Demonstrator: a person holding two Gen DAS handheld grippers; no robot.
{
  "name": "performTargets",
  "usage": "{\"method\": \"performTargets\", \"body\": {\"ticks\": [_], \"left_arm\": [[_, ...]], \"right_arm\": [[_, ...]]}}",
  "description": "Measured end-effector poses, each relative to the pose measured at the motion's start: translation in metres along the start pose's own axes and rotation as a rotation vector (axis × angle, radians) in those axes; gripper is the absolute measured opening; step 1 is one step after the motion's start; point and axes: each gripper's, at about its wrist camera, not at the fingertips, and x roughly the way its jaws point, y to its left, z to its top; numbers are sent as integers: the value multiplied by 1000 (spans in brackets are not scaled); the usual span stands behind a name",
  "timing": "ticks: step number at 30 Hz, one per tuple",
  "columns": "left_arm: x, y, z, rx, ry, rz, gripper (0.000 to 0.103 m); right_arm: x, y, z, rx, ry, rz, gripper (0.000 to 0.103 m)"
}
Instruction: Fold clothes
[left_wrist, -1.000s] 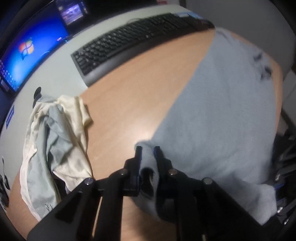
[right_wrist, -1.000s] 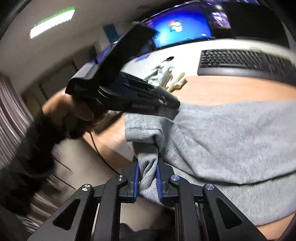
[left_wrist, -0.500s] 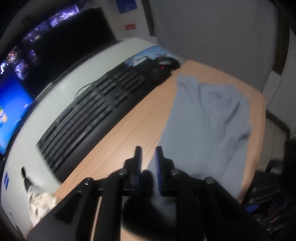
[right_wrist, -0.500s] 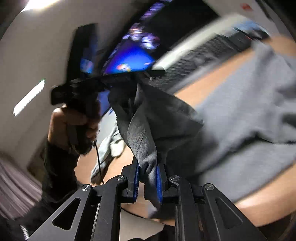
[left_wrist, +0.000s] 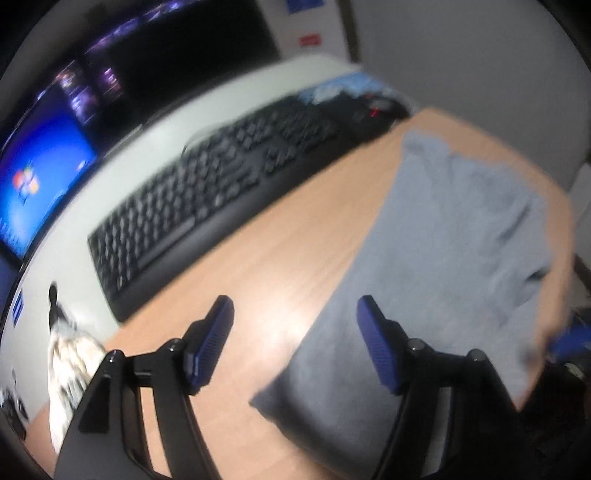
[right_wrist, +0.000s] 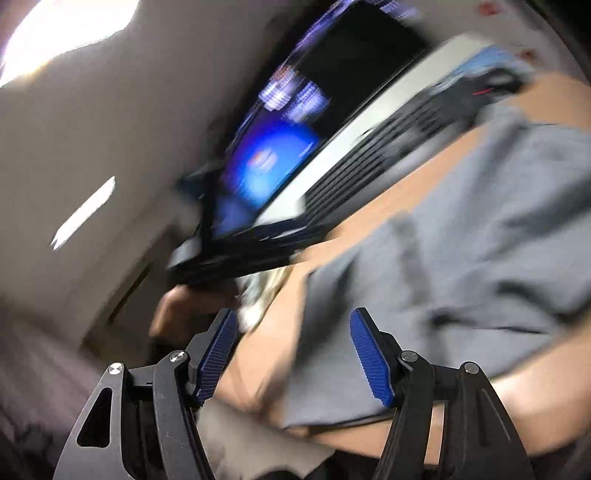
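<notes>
Bare wood desk (left_wrist: 266, 280) lies open btwn the black keyboard (left_wrist: 207, 206) at the back and the grey garment (left_wrist: 454, 236) on the right. Keyboard blocks the back edge, monitor (left_wrist: 33, 184) behind it. Pale crumpled cloth (left_wrist: 70, 358) fills the left corner. Garment covers the right side to the desk edge.

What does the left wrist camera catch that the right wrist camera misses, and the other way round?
Only the left wrist view shows the far end of the grey garment lying flat on the wooden table, and the left gripper, its jaws opening with no cloth between them.

Only the right wrist view shows a bright ceiling light, a person's hand and the right gripper, its jaws also opening, clear of the cloth.

Both show the garment, the table, a black keyboard and a blue monitor screen.
</notes>
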Motion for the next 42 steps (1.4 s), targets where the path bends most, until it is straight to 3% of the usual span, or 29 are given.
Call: {"method": "performTargets", "body": {"ticks": [3,4,5,6,8,13,17,19,21,23,24,25,26,27,28,29,31,33,37,40,42], "left_arm": [[30,-13,-14,7,43,100,71],[37,-16,-20,27,36,151,77],[39,-17,-24,36,4,192,92],[40,-15,-29,10,-9,211,97],[40,-6,-34,-66,-2,210,97],[37,-4,-20,-26,23,215,90],[19,-1,3,-40,-70,155,93],[30,-8,12,-9,-46,151,97],[53,-16,14,28,8,183,96],[65,-17,15,39,25,180,97],[62,-15,19,35,36,162,95],[59,-13,25,33,59,130,84],[52,-10,33,26,57,99,80],[41,-7,46,17,29,80,81],[32,-7,60,26,-1,80,89],[27,-11,73,57,-28,84,101],[24,-32,108,160,-80,61,103],[38,-54,136,238,-80,-2,103],[84,-96,180,345,-47,-16,103],[118,-109,203,334,7,-122,102],[134,-113,215,318,31,-145,101]], "right_arm": [[40,-4,-8,-74,180,-82,66],[44,-12,-8,-84,180,-147,61],[43,-22,-5,-82,179,-146,53],[42,-32,-2,-76,181,-143,45],[40,-41,6,-26,235,-114,38],[50,-39,14,-81,275,-125,39],[41,-50,21,-88,219,-151,39],[33,-52,24,-109,196,-173,39],[33,-59,24,-95,222,-140,39],[25,-54,30,-115,229,-171,39],[9,-52,38,-142,189,-208,39],[-6,-49,46,-168,149,-245,42],[-22,-48,54,-190,108,-280,48],[-42,-55,63,-176,64,-300,64],[-61,-61,71,-163,20,-320,78],[-80,-69,80,-149,-25,-349,81],[-110,-90,94,-113,-82,-496,81],[-130,-113,101,-58,-91,-601,81],[-146,-137,94,-32,-62,-664,81],[-150,-146,92,-24,-44,-674,81],[-149,-153,95,-8,-43,-665,81]]}}
